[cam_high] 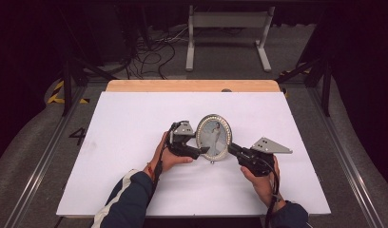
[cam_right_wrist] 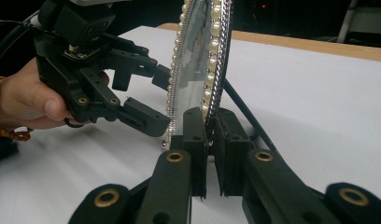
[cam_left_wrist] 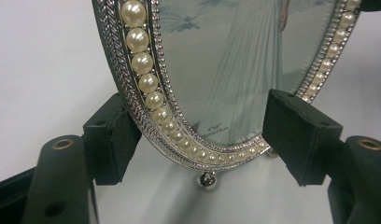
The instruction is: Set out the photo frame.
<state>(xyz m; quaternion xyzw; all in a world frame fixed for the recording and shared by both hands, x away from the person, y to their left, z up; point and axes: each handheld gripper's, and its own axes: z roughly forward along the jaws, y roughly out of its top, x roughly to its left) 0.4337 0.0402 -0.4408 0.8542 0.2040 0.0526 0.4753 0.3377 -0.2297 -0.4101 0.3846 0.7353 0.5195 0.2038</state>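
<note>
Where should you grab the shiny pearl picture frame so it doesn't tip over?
Probably by its thin rim, edge-on from the sides. The picture frame stands upright; the right gripper already pinches its lower edge, and the left gripper straddles the opposite rim, avoiding the glass.

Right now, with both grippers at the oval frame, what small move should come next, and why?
Probably close the left gripper a little further onto the frame. In the left gripper view its pads straddle the lower pearl rim, which rests against one pad and stands clear of the other. The right gripper already pinches the frame's edge and holds it upright on the table, so a second grip would steady it.
</note>
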